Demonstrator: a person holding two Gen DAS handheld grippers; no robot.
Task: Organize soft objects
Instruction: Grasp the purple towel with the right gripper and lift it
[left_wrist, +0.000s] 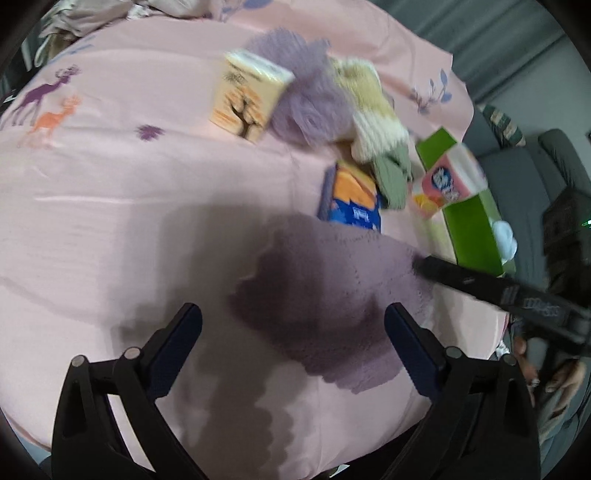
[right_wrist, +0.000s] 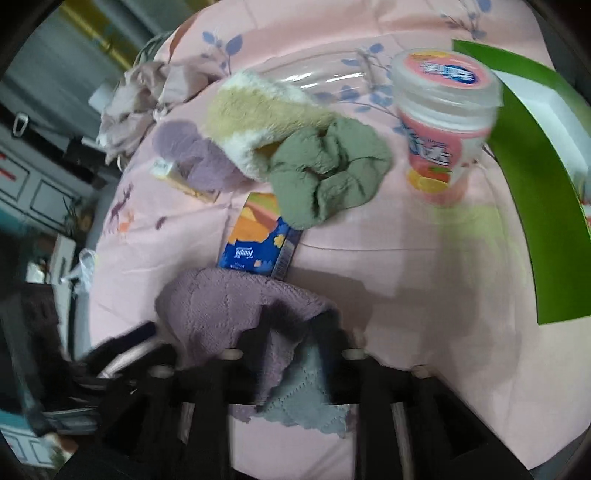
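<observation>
A mauve towel (left_wrist: 332, 295) (right_wrist: 221, 302) lies crumpled on the pink bedsheet (left_wrist: 110, 184). My left gripper (left_wrist: 295, 328) hovers over it with its fingers wide apart, and nothing is pressed between the pads. In the right wrist view the towel drapes over and between the parted fingers of my right gripper (right_wrist: 291, 328), and blur hides any contact. In the left wrist view the right gripper (left_wrist: 424, 264) reaches the towel's right edge. Further back lie a purple fuzzy piece (left_wrist: 306, 99) (right_wrist: 195, 155), a cream-and-yellow fluffy piece (left_wrist: 373, 107) (right_wrist: 258, 118) and a green scrunchie (left_wrist: 393, 177) (right_wrist: 328, 170).
A blue tissue pack (left_wrist: 354, 199) (right_wrist: 258, 240) lies just beyond the towel. A pink lidded jar (left_wrist: 447, 181) (right_wrist: 439, 129) stands beside a green box (left_wrist: 469, 214) (right_wrist: 535, 184) at the bed's right edge. A cream carton with a tree print (left_wrist: 247, 96) sits behind. A hand (left_wrist: 565, 376) shows at the right.
</observation>
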